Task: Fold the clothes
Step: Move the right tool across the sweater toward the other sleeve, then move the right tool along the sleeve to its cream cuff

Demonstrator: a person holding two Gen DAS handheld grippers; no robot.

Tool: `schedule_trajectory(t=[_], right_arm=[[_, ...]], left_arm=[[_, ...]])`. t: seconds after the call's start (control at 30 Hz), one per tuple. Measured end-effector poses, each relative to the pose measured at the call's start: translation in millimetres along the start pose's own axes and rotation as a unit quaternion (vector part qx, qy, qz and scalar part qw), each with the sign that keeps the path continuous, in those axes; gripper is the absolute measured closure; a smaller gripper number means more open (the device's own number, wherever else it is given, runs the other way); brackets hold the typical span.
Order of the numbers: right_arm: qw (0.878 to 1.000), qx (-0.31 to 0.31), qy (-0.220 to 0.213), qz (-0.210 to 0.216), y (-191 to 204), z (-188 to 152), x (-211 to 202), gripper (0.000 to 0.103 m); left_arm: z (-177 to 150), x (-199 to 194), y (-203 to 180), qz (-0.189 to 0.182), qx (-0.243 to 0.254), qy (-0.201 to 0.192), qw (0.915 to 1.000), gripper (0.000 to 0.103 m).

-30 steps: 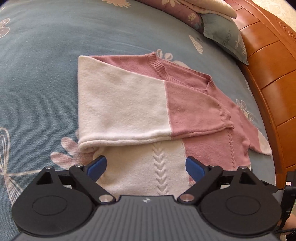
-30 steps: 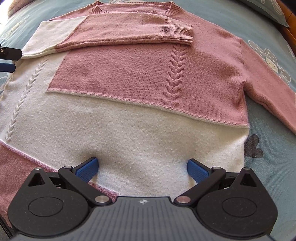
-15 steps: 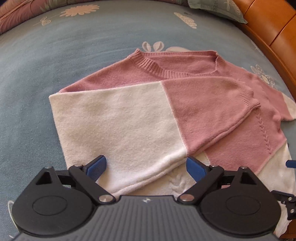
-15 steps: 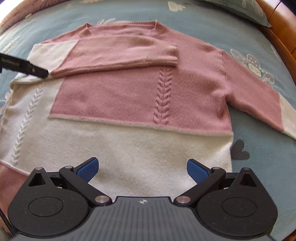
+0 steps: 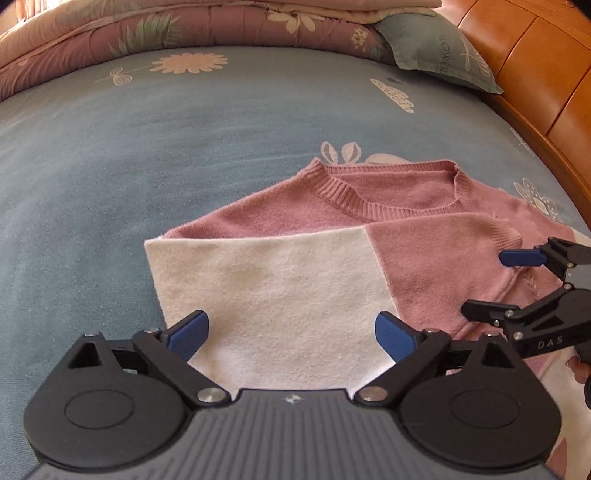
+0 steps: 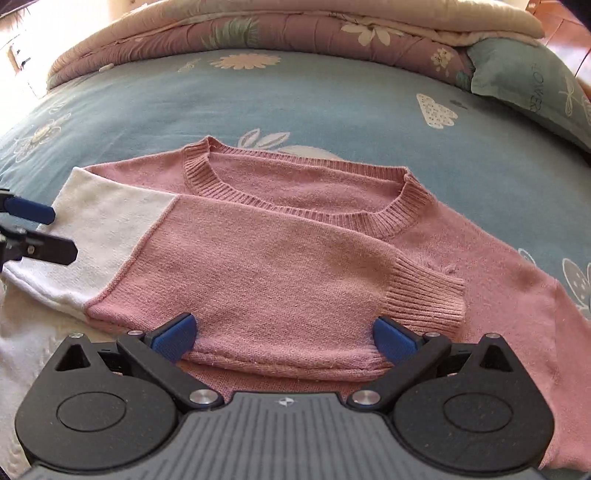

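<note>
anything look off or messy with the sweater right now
Mostly tidy. The sweater lies flat on the bed, but its folded sleeve crosses the chest at a slant, and the other sleeve is still spread out unfolded.

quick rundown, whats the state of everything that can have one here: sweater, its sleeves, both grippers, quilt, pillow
sweater: lying flat on the bed, front up
near sleeve: folded across the chest
far sleeve: spread out to the side, unfolded
left gripper: open, empty
right gripper: open, empty
quilt: folded
pillow: lying against the quilt
</note>
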State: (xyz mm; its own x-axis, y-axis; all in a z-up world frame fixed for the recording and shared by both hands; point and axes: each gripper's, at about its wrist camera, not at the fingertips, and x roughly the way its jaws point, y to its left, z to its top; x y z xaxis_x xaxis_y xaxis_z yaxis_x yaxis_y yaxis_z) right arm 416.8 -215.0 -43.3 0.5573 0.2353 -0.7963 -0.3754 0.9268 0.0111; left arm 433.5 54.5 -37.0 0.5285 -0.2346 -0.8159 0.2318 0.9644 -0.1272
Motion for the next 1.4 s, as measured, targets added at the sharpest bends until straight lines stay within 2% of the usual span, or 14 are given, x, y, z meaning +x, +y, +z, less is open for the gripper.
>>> schedule_trajectory(t=[0.03, 0.17, 0.23, 0.33, 0.43, 0.5, 0.6, 0.67, 0.77, 0.9, 1.03, 1.1, 1.23, 1.4], right_arm=[[1.000, 0.001, -0.003, 0.000, 1, -1, 0, 0.000], [1.000, 0.003, -0.004, -0.012, 7, 0, 3, 0.000], [1.000, 0.007, 0.007, -0.015, 7, 5, 2, 0.000], [1.000, 0.017, 0.011, -0.018, 4, 9, -6, 0.000], [0.998, 0.032, -0.051, -0.015, -11, -1, -45, 0.000], [0.996, 0.037, -0.066, -0.036, -26, -14, -64, 0.000], [0.994, 0.071, -0.052, -0.064, -59, -40, -69, 0.000], [0.992, 0.100, -0.016, -0.077, -84, -58, -60, 0.000], [0.994, 0.097, -0.005, -0.050, -103, -70, -58, 0.000], [0.992, 0.118, -0.036, -0.023, -113, -67, -76, 0.000], [0.991, 0.134, 0.004, -0.022, -130, -76, -64, 0.000], [0.987, 0.160, -0.006, -0.001, -145, -82, -74, 0.000], [0.975, 0.221, -0.024, -0.026, -185, -111, -96, 0.000], [0.953, 0.295, -0.047, -0.056, -236, -148, -124, 0.000]], left_arm=[[5, 2, 1, 0.009, 0.005, 0.003, 0.9999, 0.006], [15, 31, 2, 0.028, -0.001, 0.057, 0.9980, 0.005], [17, 26, -4, 0.036, -0.002, 0.050, 0.9981, 0.006], [16, 2, -17, 0.032, -0.007, 0.014, 0.9994, 0.005], [13, -16, -33, 0.025, 0.001, 0.002, 0.9997, 0.004], [11, -18, -44, 0.021, 0.004, 0.010, 0.9997, 0.004], [11, -11, -67, 0.014, 0.005, 0.019, 0.9997, 0.004], [13, -2, -85, 0.006, 0.006, 0.026, 0.9996, 0.005], [20, 9, -113, -0.014, 0.004, 0.033, 0.9993, 0.005], [32, 18, -148, -0.026, 0.015, 0.026, 0.9992, 0.005], [41, 32, -176, -0.036, 0.015, 0.040, 0.9984, 0.005], [44, 34, -190, -0.041, 0.029, 0.034, 0.9982, 0.005], [47, 41, -215, -0.045, 0.047, 0.035, 0.9973, 0.005], [49, 51, -246, -0.063, 0.066, 0.035, 0.9952, 0.005]])
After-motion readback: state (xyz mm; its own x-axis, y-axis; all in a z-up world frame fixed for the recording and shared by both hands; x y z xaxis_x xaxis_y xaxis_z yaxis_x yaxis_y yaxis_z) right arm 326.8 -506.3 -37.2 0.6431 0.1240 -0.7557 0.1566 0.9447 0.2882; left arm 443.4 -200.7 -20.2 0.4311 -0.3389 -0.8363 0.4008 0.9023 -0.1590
